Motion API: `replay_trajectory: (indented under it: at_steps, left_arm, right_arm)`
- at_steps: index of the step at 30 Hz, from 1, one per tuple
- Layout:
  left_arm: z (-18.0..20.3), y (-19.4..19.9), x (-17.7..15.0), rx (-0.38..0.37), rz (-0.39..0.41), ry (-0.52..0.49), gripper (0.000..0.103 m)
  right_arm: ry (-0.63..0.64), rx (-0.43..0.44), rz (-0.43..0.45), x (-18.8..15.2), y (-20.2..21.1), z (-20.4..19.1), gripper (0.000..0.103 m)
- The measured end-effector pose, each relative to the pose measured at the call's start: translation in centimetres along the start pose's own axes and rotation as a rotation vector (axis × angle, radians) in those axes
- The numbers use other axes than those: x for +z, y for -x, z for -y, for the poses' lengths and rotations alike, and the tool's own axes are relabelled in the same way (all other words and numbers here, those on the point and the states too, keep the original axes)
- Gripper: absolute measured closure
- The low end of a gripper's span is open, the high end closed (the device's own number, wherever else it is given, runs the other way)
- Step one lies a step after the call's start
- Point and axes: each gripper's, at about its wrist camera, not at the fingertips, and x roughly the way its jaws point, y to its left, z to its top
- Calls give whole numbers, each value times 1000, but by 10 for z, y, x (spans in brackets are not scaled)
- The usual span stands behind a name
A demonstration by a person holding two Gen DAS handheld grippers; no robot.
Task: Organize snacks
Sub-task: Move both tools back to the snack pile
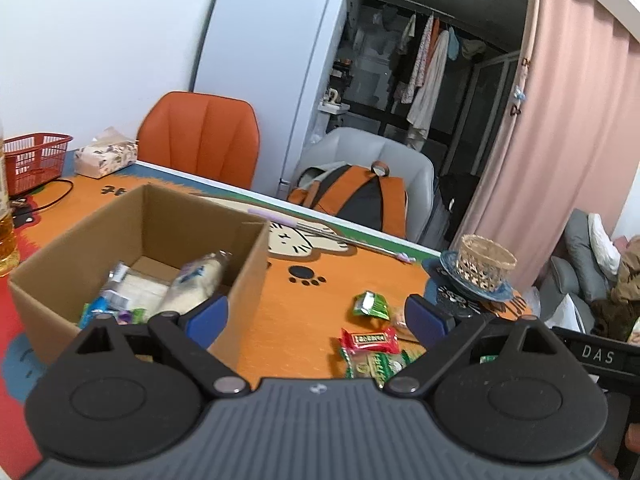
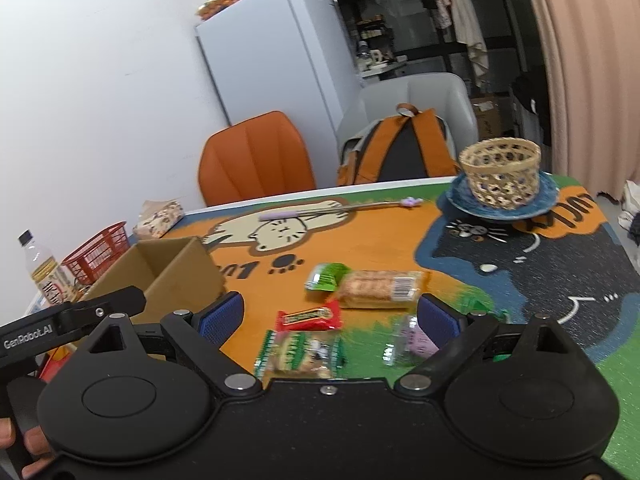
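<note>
A red rectangular foil snack packet (image 2: 309,317) is lying flat on the orange cartoon-cat table mat (image 2: 368,248), between the right gripper (image 2: 330,314)'s wide-spread blue fingers. Just below it is sitting a clear, green-edged cracker pack (image 2: 301,353). Beside the left finger is standing an open brown cardboard box (image 1: 140,240), holding what look like white wrapped snacks, where the left gripper (image 1: 316,318) is hovering, jaws wide and empty.

Snacks split between box and table.
Cardboard box (image 1: 140,220) holds several packets; red bar (image 2: 309,317), green packet (image 2: 326,276) and cracker pack (image 2: 380,288) lie flat beside it.
</note>
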Motion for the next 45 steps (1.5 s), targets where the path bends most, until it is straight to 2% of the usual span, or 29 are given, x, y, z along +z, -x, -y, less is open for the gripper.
replay_trajectory:
  at_steps: [10,18,24,26,28,31,41,45]
  left_arm:
    - [23,-23,-12,-14,-47,-30,10]
    - [37,-46,-22,2,-95,-54,11]
    - [42,-63,-31,0,-135,-61,11]
    - [44,-68,-34,1,-146,-65,11]
    - [46,-73,-35,4,-152,-65,11]
    - [47,-79,-37,6,-159,-59,11]
    - [48,-100,-43,17,-194,-44,11]
    - [49,-108,-47,27,-201,-38,11]
  right_arm:
    - [-23,-23,-29,-9,-7,28,15]
    - [-17,-76,-53,-15,-23,40,15]
    - [-25,-75,-75,-19,-32,49,15]
    - [-32,-70,-79,-19,-34,51,18]
    - [-39,-53,-86,-18,-38,52,27]
    - [-32,-36,-99,-18,-45,49,31]
    - [-37,-68,-135,-19,-69,52,31]
    - [-29,-75,-148,-23,-75,53,35]
